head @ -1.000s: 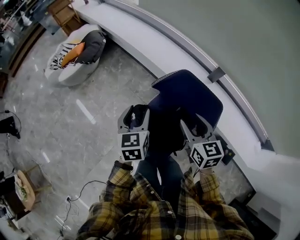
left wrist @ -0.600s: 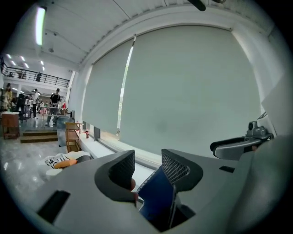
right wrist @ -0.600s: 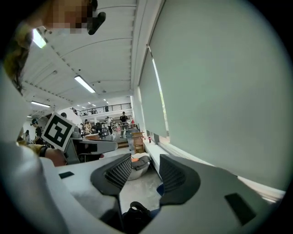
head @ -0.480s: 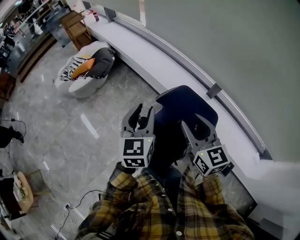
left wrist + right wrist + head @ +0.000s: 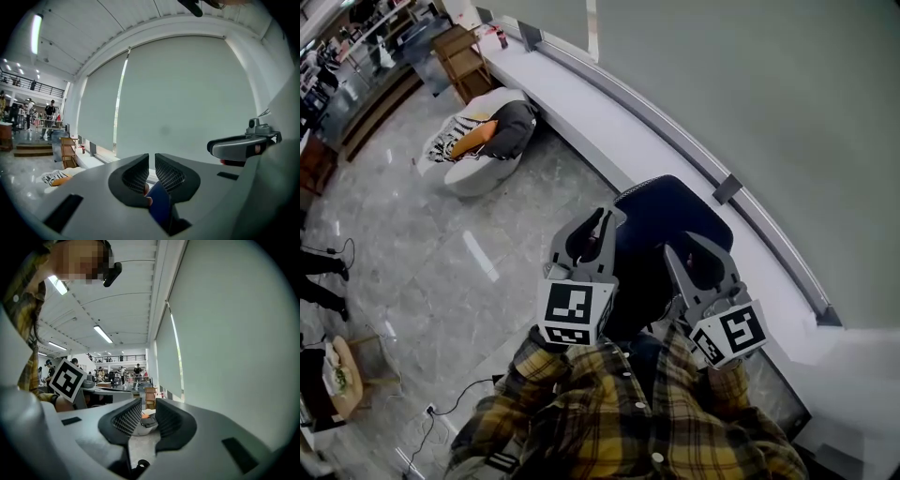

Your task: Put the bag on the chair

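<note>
Grey plastic jaws of the left hand-held gripper (image 5: 152, 159) have just been closing to a thin slit, with nothing between them. The right hand-held gripper (image 5: 148, 405), also closing, stands released with a wider, empty gap. Both show at lower centre of the head view, against the blue chair (image 5: 684, 211). The black bag (image 5: 642, 277) lies on its seat, between them. A white beanbag (image 5: 473, 155) sits upper left on the marble floor (image 5: 441, 262).
</note>
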